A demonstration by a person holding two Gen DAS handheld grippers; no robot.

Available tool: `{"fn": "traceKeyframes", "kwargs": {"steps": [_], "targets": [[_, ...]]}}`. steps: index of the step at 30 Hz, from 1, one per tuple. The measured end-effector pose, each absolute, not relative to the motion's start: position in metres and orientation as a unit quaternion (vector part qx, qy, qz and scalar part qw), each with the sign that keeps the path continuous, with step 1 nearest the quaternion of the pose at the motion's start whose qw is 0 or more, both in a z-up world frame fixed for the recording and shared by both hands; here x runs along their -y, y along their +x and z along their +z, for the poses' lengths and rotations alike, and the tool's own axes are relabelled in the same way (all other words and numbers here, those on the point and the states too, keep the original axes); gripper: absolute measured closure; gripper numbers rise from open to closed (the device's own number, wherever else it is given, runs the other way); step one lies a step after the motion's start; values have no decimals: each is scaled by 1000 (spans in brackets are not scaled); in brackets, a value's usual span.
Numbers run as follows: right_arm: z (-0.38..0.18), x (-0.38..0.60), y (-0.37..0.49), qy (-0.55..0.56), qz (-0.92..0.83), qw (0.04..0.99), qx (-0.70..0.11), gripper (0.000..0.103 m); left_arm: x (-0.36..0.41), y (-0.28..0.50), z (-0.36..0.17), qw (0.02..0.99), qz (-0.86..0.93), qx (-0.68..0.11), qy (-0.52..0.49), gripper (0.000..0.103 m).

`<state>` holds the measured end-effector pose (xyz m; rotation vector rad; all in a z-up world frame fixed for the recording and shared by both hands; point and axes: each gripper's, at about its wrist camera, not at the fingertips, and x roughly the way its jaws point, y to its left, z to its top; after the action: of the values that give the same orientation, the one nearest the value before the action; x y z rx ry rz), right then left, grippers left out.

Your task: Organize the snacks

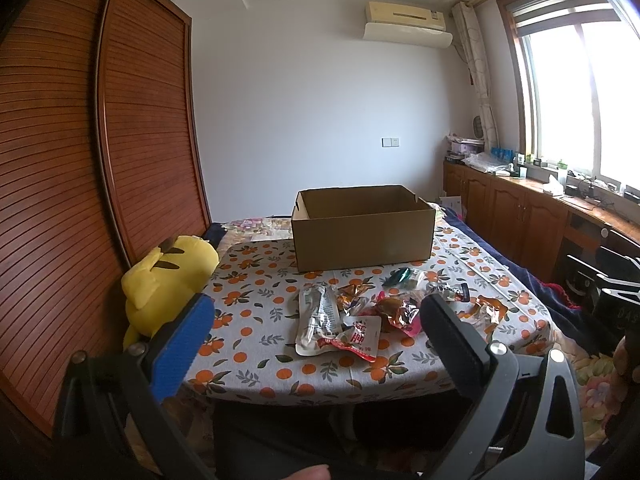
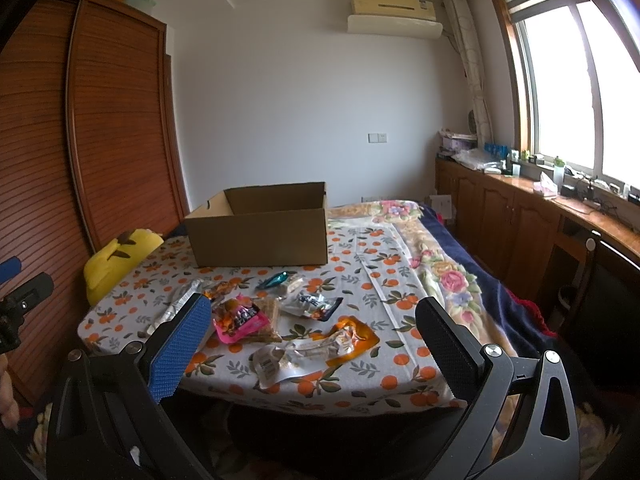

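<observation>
Both the left tongs point(image 1: 316, 332) and right tongs point(image 2: 316, 332) hang spread wide, holding nothing, above crinkly foil snack packets point(image 2: 280, 320) heaped on the orange-print surface point(image 2: 400, 384), near an open cardboard box point(image 2: 260, 236).

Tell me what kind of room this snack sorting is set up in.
Most likely a bedroom in a home. A louvred wooden wardrobe fills one wall, a floral bedspread lies beyond the tablecloth, and an air conditioner hangs by the curtained window.
</observation>
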<state>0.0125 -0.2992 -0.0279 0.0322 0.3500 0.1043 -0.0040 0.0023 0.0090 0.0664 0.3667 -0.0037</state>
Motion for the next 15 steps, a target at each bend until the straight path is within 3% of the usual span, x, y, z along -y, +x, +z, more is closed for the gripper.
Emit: {"fn": "traceKeyframes", "kwargs": {"steps": [15], "targets": [[-28,297,11,14,54,983,-175,0,-2,-5,8,983,-2,-182,33,0]]}}
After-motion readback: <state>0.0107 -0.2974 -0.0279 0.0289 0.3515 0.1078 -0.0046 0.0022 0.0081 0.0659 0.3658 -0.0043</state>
